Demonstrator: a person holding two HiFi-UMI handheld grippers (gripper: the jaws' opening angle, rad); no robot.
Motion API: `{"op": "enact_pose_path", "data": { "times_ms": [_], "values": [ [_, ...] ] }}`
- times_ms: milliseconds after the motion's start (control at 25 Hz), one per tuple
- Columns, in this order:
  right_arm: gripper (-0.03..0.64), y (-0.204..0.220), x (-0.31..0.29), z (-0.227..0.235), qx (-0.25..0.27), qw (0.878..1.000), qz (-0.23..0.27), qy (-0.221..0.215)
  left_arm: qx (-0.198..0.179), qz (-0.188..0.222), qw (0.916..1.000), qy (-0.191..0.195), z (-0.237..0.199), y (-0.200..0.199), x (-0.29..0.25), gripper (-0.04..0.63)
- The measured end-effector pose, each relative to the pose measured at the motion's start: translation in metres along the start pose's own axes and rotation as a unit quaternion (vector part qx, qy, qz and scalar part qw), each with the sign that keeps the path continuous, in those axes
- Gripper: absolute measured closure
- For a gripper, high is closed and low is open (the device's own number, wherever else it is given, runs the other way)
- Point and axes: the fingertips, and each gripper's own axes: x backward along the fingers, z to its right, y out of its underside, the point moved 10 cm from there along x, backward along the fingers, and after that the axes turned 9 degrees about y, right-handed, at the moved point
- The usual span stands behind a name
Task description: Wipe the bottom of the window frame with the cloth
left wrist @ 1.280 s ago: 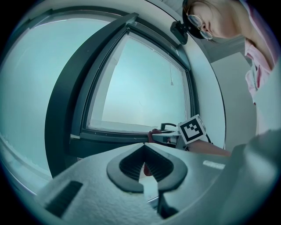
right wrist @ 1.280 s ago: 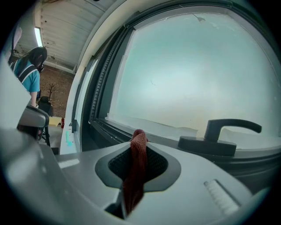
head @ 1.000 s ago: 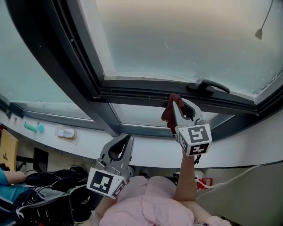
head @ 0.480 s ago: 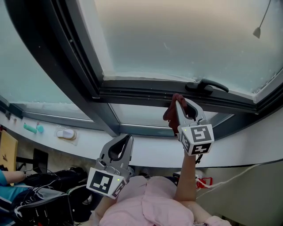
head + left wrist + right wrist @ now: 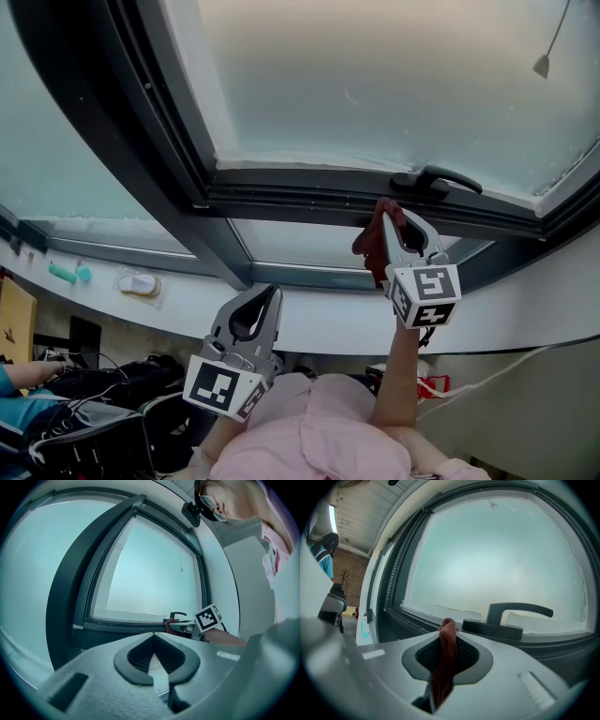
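My right gripper [image 5: 389, 211] is shut on a dark red cloth [image 5: 370, 246] and holds it up against the bottom rail of the dark window frame [image 5: 300, 192], just left of the black window handle [image 5: 436, 178]. In the right gripper view the cloth [image 5: 446, 660] is pinched between the jaws, its tip close below the handle [image 5: 506, 618]. My left gripper [image 5: 267, 298] hangs lower, away from the frame, jaws shut with nothing between them [image 5: 152, 660]. From the left gripper view the red cloth [image 5: 171, 622] and the right gripper's marker cube [image 5: 208, 618] show at the frame's bottom.
A thick dark mullion [image 5: 122, 141] runs diagonally left of the pane. A white sill [image 5: 187, 300] below carries a teal object [image 5: 70, 272] and a small white item [image 5: 139, 282]. A blind cord weight [image 5: 542, 66] hangs at upper right. Dark bags [image 5: 94, 412] lie lower left.
My right gripper has slid the cloth to the right along the bottom rail, closer to the handle. The left gripper has stayed in place.
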Motion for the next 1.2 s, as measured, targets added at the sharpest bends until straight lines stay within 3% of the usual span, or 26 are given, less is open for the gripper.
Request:
{"op": "enact_pose_path", "data": {
  "times_ms": [680, 1200],
  "values": [
    [0.565, 0.004, 0.012, 0.028, -0.009, 0.999, -0.011, 0.041, 0.002, 0.002, 0.9998, 0.018, 0.008, -0.004, -0.004, 0.597],
    [0.565, 0.009, 0.016, 0.042, -0.017, 0.998, -0.013, 0.060, 0.005, -0.001, 0.9999, 0.011, 0.008, -0.001, -0.005, 0.597]
  ]
}}
